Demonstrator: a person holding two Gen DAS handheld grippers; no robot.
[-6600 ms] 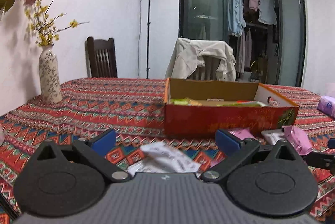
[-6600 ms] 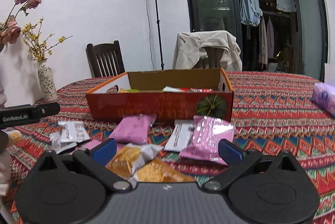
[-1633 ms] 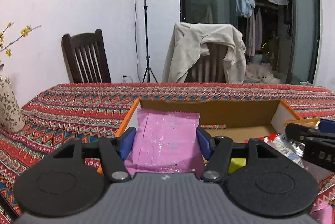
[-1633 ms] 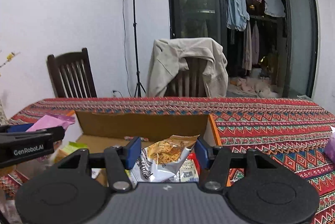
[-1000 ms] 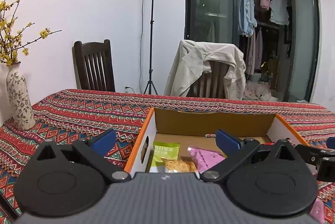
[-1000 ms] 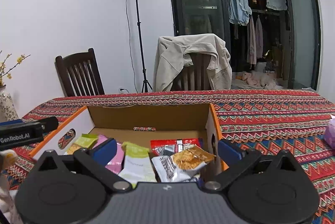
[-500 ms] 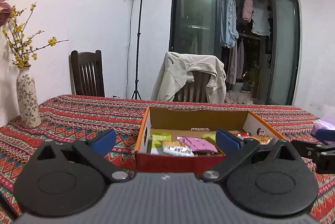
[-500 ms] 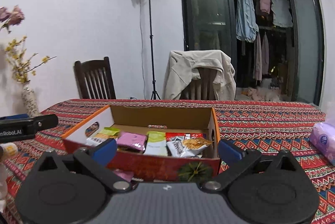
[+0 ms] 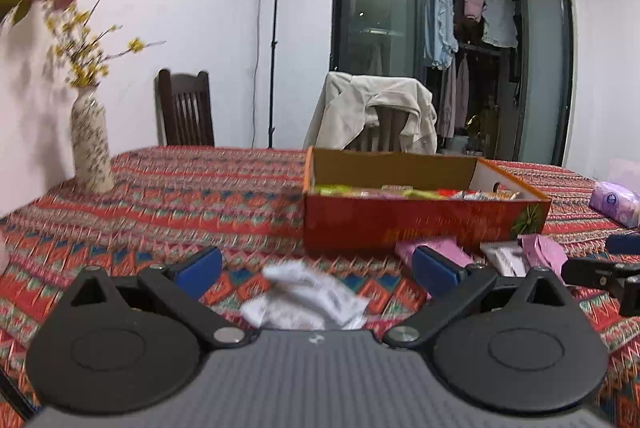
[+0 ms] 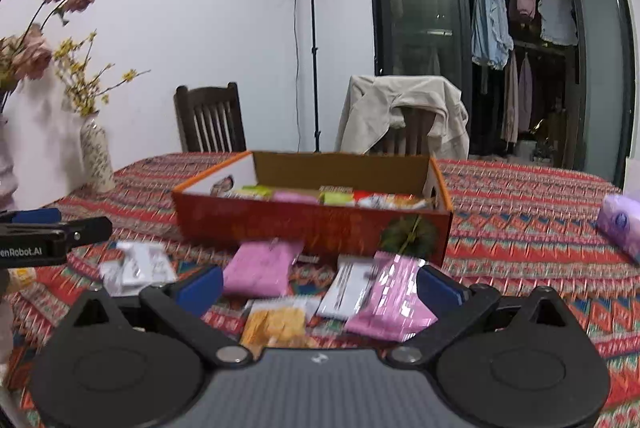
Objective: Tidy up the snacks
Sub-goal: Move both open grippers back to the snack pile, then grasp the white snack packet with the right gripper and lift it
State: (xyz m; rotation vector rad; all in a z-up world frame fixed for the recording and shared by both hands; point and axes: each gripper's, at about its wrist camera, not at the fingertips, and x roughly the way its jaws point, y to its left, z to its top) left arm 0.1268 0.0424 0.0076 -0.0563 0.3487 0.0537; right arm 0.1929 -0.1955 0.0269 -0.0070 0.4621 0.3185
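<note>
An open red cardboard box [image 9: 424, 224] [image 10: 312, 224] stands on the patterned tablecloth and holds several snack packets. My left gripper [image 9: 316, 268] is open and empty, low over a white packet [image 9: 308, 296] in front of the box. My right gripper [image 10: 320, 286] is open and empty above loose snacks: an orange packet [image 10: 276, 324], a pink packet [image 10: 260, 268], a shiny pink packet [image 10: 394, 308] and a white packet [image 10: 346, 290]. More white packets [image 10: 138, 266] lie to the left.
A patterned vase with flowers [image 9: 90, 144] stands at the table's left edge. A purple tissue pack [image 10: 622, 222] lies at the right. Two chairs stand behind the table, one draped with a beige jacket [image 10: 404, 112]. A lamp stand [image 10: 314, 40] is by the wall.
Both grippers let their packets go into the box, then pulled back and down to the loose snacks in front of it. The views are blurred by motion.
</note>
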